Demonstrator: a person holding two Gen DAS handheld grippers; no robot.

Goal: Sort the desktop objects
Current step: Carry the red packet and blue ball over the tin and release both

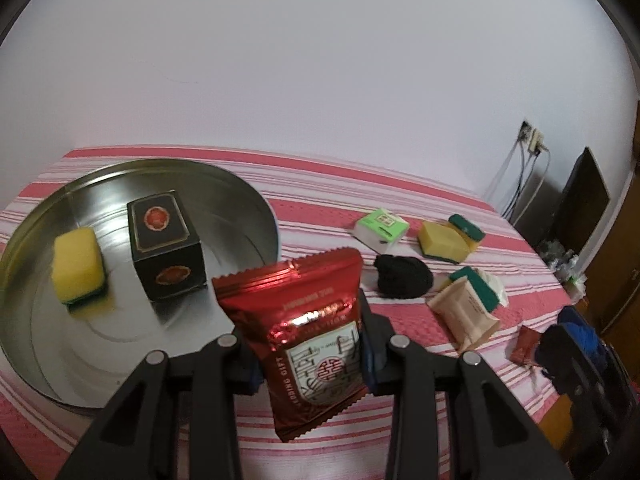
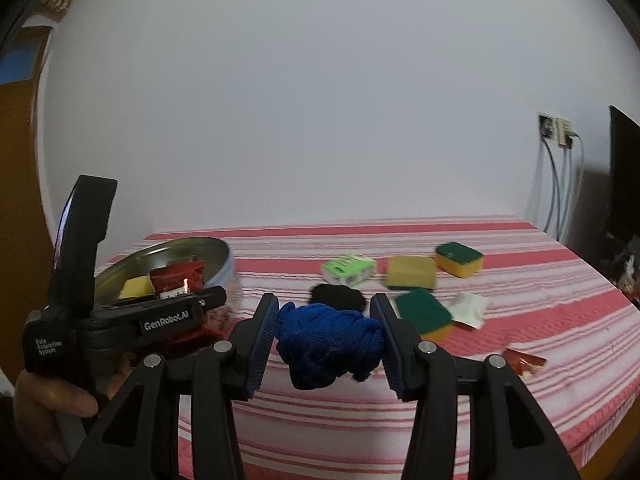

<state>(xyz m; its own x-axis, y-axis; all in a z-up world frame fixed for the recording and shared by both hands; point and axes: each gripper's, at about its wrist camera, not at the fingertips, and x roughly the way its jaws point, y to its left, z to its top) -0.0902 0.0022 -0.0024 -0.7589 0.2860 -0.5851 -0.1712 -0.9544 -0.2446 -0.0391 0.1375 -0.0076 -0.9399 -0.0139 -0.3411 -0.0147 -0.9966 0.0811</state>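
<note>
Striped red cloth (image 1: 320, 200) covers the table. Left gripper (image 1: 310, 360) is clamped on a red packet (image 1: 308, 344), with the metal tray (image 1: 240, 200) just ahead-left; slick foil could slip short. Right gripper (image 2: 326, 340) squeezes blue cloth (image 2: 328, 344), which might sag free.

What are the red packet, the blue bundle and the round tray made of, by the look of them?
Red packet: glossy foil or plastic film, judging by its bright glare and crimped, serrated top edge. Blue bundle: soft knitted or woven fabric, matte, with visible ribbing and folds. Tray: thin sheet metal, probably tin or steel, with a brushed, reflective surface and rolled rim.
</note>
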